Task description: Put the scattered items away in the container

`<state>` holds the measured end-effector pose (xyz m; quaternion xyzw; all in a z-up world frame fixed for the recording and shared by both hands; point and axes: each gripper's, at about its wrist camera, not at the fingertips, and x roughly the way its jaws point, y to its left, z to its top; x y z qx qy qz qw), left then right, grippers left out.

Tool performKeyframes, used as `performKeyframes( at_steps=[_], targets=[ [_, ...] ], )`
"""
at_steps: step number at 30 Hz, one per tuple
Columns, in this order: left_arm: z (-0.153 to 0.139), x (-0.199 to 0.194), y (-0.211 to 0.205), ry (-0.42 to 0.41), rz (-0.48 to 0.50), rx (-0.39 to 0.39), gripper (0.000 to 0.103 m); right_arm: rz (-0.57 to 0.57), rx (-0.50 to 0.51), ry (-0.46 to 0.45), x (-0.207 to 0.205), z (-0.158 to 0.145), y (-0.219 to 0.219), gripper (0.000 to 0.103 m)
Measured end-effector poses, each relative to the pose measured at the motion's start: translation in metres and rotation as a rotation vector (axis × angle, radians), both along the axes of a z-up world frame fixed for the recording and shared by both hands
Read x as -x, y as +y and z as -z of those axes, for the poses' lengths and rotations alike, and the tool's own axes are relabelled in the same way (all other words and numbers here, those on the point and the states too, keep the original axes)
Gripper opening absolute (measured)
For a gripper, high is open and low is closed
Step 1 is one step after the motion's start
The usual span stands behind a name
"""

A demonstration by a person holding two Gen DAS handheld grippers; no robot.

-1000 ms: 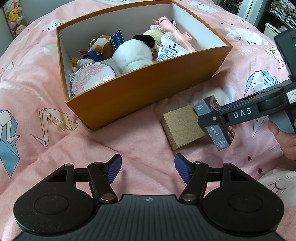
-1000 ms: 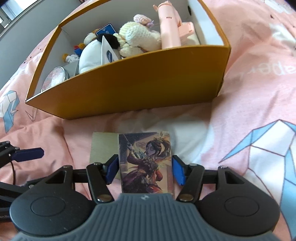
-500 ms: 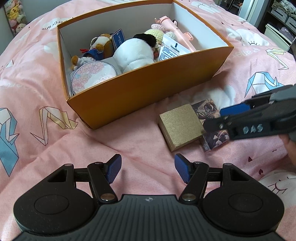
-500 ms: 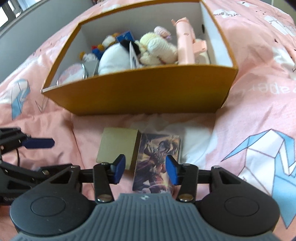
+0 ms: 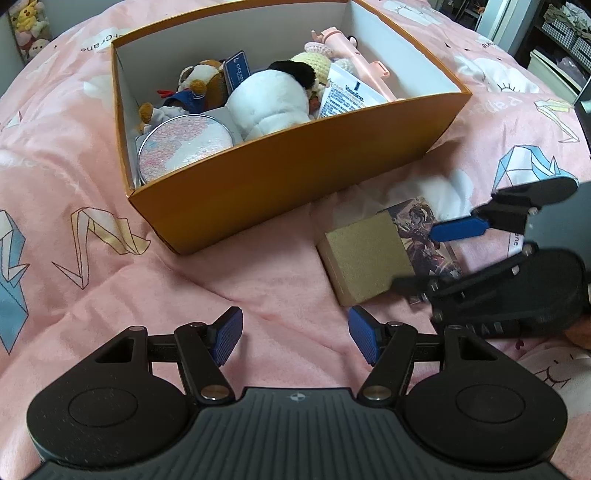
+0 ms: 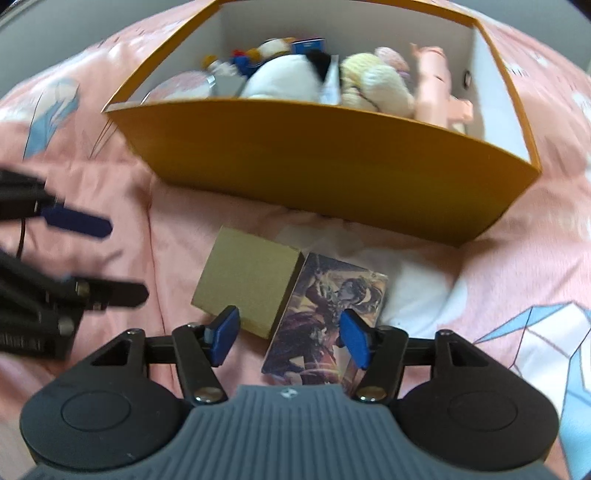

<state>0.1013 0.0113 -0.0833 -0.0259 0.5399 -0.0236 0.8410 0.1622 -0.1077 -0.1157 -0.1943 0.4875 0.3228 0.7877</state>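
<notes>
An orange box (image 5: 280, 192) (image 6: 314, 162) with white inner walls sits on the bed and holds plush toys, a round tin (image 5: 184, 146) and a pink gadget (image 5: 354, 66). In front of it a small gold box (image 5: 364, 258) (image 6: 247, 280) lies beside a flat picture box (image 5: 417, 225) (image 6: 332, 306). My right gripper (image 6: 290, 336) (image 5: 432, 258) hovers over both. Its jaws are opening and straddle the picture box and the gold box's corner, and the pads press on neither. My left gripper (image 5: 295, 336) (image 6: 92, 258) stands open over bare bedding.
Everything rests on a soft, wrinkled pink duvet (image 5: 92, 295) printed with origami cranes. A hand (image 5: 580, 332) holds the right gripper at the frame edge. Shelving (image 5: 561, 33) stands beyond the bed at the far right, and plush toys (image 5: 29, 29) at the far left.
The picture box went from standing on edge between the right pads to lying flat beside the gold box. The right gripper rolled and shifted, and its jaws narrowed, then widened. The left gripper stayed put.
</notes>
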Motion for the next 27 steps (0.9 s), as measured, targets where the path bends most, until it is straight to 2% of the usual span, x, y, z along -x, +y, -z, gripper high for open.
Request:
performKeyframes(
  at_steps=[4,8,12,18,21,22,23,27],
  targets=[
    [-0.001,-0.002,0.001,-0.012,0.006,0.009,0.075,-0.077,0.101,-0.070,0.012,0.007,0.006,0.066],
    [-0.002,-0.005,-0.003,-0.029,0.035,0.019,0.075,-0.141,0.175,-0.138,0.021,0.016,0.013,0.076],
    [0.001,-0.008,-0.005,-0.017,0.042,0.018,0.075,-0.167,0.260,-0.217,0.025,0.032,0.022,0.078],
    [0.003,-0.009,-0.006,-0.007,0.042,0.021,0.075,-0.153,0.276,-0.228,0.016,0.040,0.023,0.078],
    [0.002,-0.008,-0.007,-0.010,0.043,0.018,0.075,-0.134,0.254,-0.210,0.012,0.035,0.018,0.075],
    [0.001,-0.008,-0.007,-0.013,0.042,0.017,0.075,-0.120,0.240,-0.196,0.010,0.032,0.015,0.072],
    [0.001,-0.008,-0.006,-0.015,0.041,0.016,0.075,-0.104,0.217,-0.179,0.008,0.027,0.011,0.064],
    [-0.002,-0.010,-0.006,-0.026,0.049,0.032,0.075,-0.044,0.140,-0.114,-0.003,0.005,-0.005,0.050]
  ],
)
